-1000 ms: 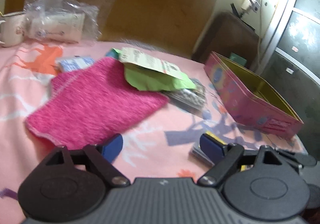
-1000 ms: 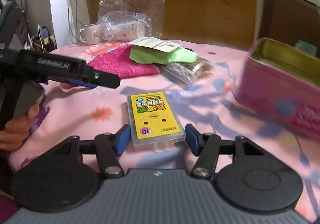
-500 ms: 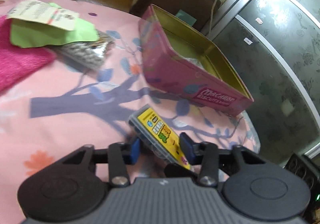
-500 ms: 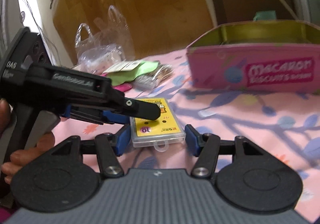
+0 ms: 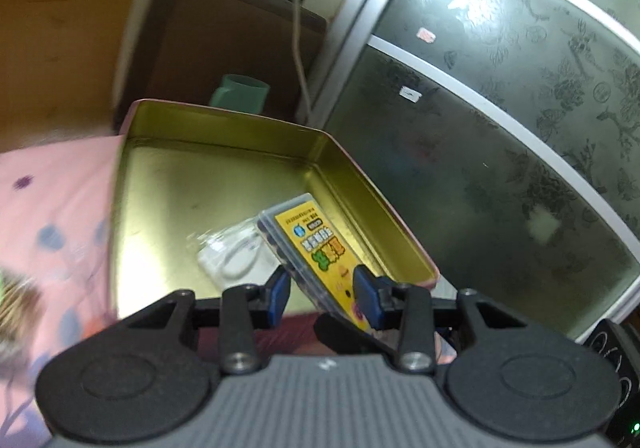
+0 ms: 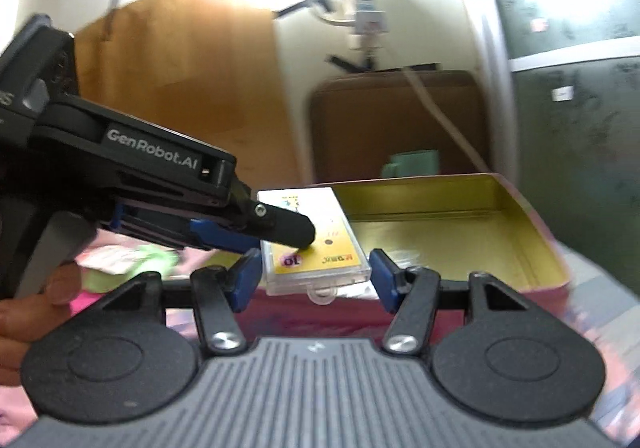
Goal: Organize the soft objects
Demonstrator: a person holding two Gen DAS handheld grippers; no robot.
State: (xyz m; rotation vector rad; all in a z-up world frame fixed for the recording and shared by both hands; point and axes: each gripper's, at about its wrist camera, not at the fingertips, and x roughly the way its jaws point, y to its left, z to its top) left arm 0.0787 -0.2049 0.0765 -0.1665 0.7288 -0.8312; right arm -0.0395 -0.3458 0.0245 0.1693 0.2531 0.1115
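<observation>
Both wrist views sit close above the open tin (image 5: 224,183), facing its gold interior. The left looks steeply down; the right looks flatter, with the tin (image 6: 448,215) at 1 o'clock.

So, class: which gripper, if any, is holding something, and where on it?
The left gripper clamps the yellow card case by its long side edges, near one end, above the tin.
</observation>
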